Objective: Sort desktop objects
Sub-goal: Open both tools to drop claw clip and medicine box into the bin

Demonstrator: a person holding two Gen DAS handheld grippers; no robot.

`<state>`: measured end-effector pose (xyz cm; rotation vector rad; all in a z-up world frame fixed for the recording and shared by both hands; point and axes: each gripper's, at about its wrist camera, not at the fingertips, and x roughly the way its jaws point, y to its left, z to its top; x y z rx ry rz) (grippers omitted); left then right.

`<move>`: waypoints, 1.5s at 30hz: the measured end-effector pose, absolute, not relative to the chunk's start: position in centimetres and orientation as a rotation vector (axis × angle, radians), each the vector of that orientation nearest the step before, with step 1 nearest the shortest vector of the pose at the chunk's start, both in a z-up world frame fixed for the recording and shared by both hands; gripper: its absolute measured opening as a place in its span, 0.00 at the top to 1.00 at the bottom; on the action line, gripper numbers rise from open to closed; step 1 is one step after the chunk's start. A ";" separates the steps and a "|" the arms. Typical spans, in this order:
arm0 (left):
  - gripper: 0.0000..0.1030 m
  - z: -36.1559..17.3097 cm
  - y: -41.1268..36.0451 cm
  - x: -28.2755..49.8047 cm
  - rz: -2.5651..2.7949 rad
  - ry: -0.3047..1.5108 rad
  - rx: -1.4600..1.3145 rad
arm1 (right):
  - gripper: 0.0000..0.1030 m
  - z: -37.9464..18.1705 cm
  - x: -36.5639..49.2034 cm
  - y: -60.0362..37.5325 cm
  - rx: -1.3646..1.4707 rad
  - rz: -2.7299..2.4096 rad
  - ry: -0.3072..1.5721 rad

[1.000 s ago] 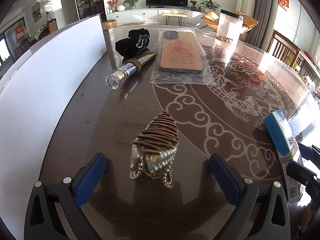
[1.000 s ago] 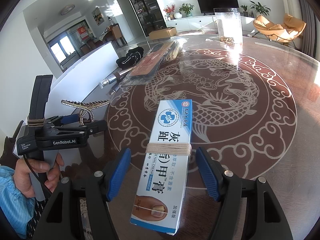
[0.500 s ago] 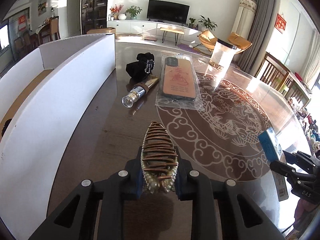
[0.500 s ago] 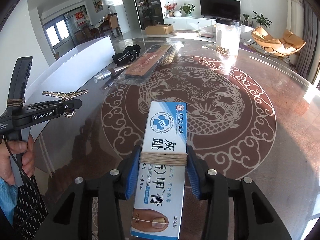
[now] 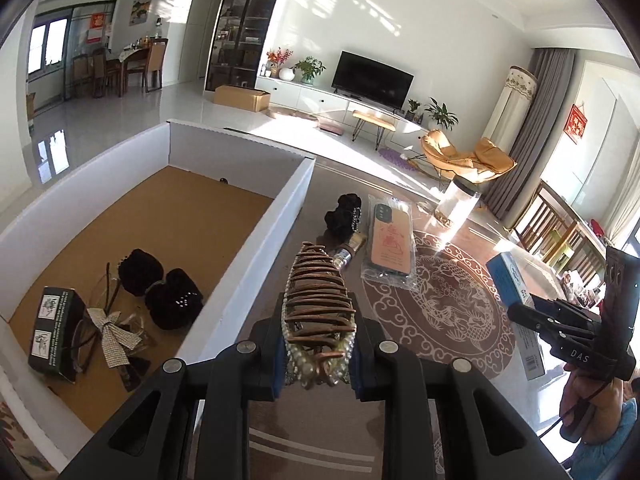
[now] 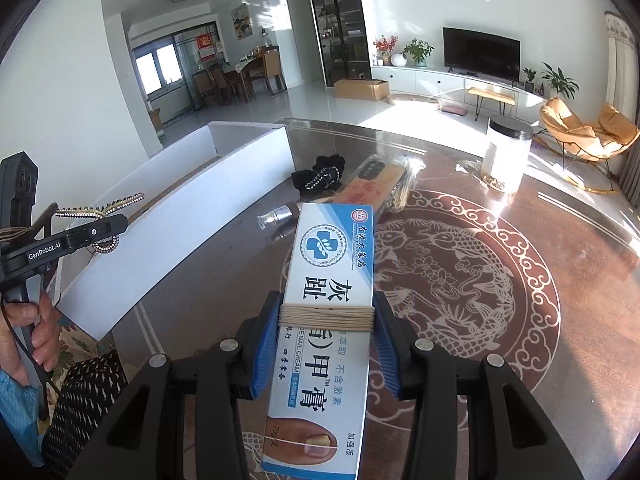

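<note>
Hair claw [image 5: 318, 312], lower centre of the left wrist view, now lifted off the table [image 5: 460, 312], clamped in the left gripper [image 5: 318, 364]; white box [image 5: 256, 240] newly visible at left, holding black scrunchies [image 5: 160, 288].

Nail cream box [image 6: 328, 320], centre of the right wrist view, likewise raised, squeezed by the right gripper [image 6: 326, 344]; phone case [image 6: 376, 184] and jar [image 6: 506, 152] left behind on the table, upper centre and right.
</note>
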<state>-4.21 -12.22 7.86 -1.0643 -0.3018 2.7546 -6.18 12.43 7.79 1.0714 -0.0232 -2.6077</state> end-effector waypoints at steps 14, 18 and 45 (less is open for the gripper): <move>0.77 5.1 -30.3 -8.0 2.920 -0.464 -1.452 | 0.57 15.0 -19.0 -16.1 0.850 -2.253 0.171; 0.77 2.9 -31.0 -9.3 2.876 -0.487 -1.532 | 0.56 11.0 -22.3 -21.4 0.955 -2.212 0.237; 0.12 12.4 -17.5 -4.3 3.180 -0.015 -1.084 | 0.10 6.9 -16.7 2.7 0.988 -2.428 -0.115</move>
